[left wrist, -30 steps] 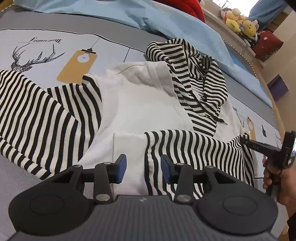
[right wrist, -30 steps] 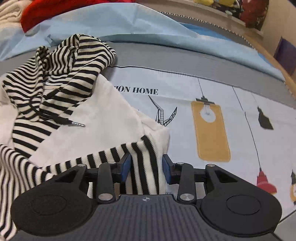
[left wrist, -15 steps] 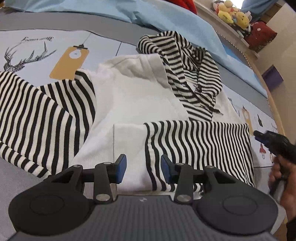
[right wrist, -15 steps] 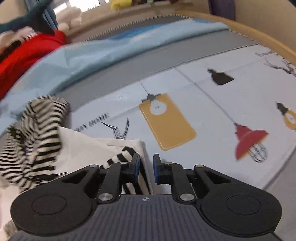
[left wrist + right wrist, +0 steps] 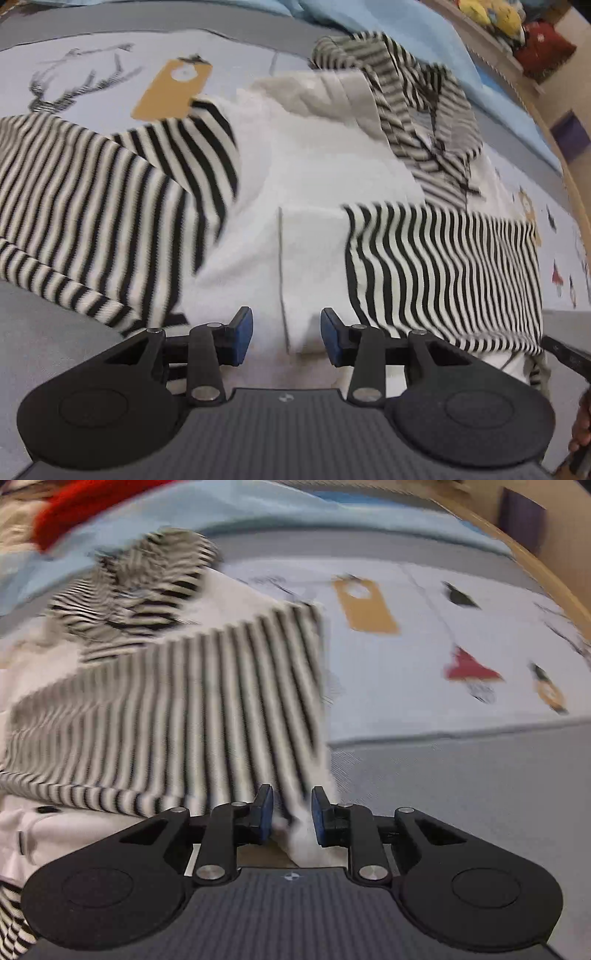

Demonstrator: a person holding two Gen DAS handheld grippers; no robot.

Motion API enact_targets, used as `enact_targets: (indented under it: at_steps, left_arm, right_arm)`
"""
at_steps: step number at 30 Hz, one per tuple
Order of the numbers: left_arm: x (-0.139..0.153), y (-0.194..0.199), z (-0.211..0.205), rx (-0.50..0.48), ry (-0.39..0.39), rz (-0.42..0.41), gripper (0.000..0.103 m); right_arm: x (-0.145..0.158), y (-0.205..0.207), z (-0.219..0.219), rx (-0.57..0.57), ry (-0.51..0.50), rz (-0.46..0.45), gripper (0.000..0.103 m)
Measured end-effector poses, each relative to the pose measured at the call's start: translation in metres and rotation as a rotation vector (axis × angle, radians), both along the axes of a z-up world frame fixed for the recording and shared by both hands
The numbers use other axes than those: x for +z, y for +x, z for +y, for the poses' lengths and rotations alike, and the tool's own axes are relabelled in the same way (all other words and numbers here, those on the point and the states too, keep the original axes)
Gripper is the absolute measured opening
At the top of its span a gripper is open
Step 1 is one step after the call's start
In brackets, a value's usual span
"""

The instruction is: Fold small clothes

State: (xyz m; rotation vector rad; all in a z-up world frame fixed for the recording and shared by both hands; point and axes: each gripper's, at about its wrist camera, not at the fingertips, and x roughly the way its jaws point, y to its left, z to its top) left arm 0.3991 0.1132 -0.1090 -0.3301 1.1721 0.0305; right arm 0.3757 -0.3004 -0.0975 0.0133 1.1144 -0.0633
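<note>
A small white hooded top [image 5: 314,177] with black-and-white striped sleeves and hood lies on the bed. One striped sleeve [image 5: 443,273] is folded across its lower front; the other sleeve [image 5: 92,206] spreads out to the left. My left gripper [image 5: 286,330] is open over the white hem, touching nothing. In the right wrist view the folded sleeve [image 5: 192,709] lies ahead, and my right gripper [image 5: 291,814] is open with the top's white bottom corner between its fingers. The view is blurred.
The printed bedsheet [image 5: 424,646] with lamp pictures lies under the top. A light blue blanket [image 5: 369,18] and a red cloth [image 5: 92,502] lie at the bed's far side. Soft toys [image 5: 487,14] sit on a shelf beyond the wooden bed frame [image 5: 546,576].
My right gripper laid the striped sleeve flat across the top, let it go, and swung to the top's bottom corner. My left gripper moved slightly closer to the hem.
</note>
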Motion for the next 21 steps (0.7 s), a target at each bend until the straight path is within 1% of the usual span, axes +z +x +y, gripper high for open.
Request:
enact_targets:
  at_steps: [1, 2, 5, 7, 8, 9, 11, 13, 14, 15, 17, 19, 21]
  left_arm:
    - [0.005, -0.001, 0.005, 0.019, -0.001, -0.016, 0.045]
    - [0.009, -0.002, 0.012, 0.039, -0.003, -0.033, 0.045]
    - [0.022, -0.006, 0.035, 0.109, -0.015, -0.092, 0.045]
    - [0.029, -0.009, 0.052, 0.160, -0.012, -0.123, 0.045]
    - [0.032, -0.010, 0.059, 0.186, -0.008, -0.135, 0.045]
    - [0.035, -0.011, 0.068, 0.216, -0.001, -0.149, 0.045]
    - [0.041, -0.016, 0.086, 0.268, 0.013, -0.197, 0.045]
    - [0.045, -0.020, 0.104, 0.308, 0.041, -0.243, 0.045]
    - [0.047, -0.022, 0.112, 0.325, 0.058, -0.264, 0.045]
    - [0.047, -0.024, 0.122, 0.341, 0.078, -0.282, 0.045]
    - [0.048, -0.028, 0.142, 0.376, 0.116, -0.303, 0.045]
    - [0.045, -0.033, 0.167, 0.414, 0.146, -0.324, 0.045]
    - [0.040, -0.038, 0.195, 0.479, 0.161, -0.324, 0.045]
  right_arm:
    - [0.007, -0.002, 0.001, -0.041, -0.028, 0.002, 0.025]
    - [0.019, -0.004, 0.004, -0.069, -0.017, -0.029, 0.025]
    - [0.064, -0.017, 0.028, -0.081, 0.058, -0.145, 0.025]
    - [0.089, -0.028, 0.047, -0.058, 0.095, -0.215, 0.027]
    - [0.100, -0.031, 0.058, -0.039, 0.117, -0.249, 0.030]
    - [0.110, -0.035, 0.072, -0.010, 0.140, -0.288, 0.035]
    - [0.121, -0.037, 0.092, 0.076, 0.171, -0.353, 0.037]
    - [0.123, -0.044, 0.113, 0.156, 0.181, -0.414, 0.037]
    - [0.119, -0.045, 0.120, 0.181, 0.194, -0.426, 0.037]
    - [0.113, -0.047, 0.125, 0.196, 0.218, -0.423, 0.037]
    - [0.100, -0.045, 0.132, 0.212, 0.262, -0.387, 0.037]
    - [0.093, -0.042, 0.138, 0.210, 0.269, -0.375, 0.037]
    - [0.089, -0.039, 0.146, 0.230, 0.260, -0.377, 0.037]
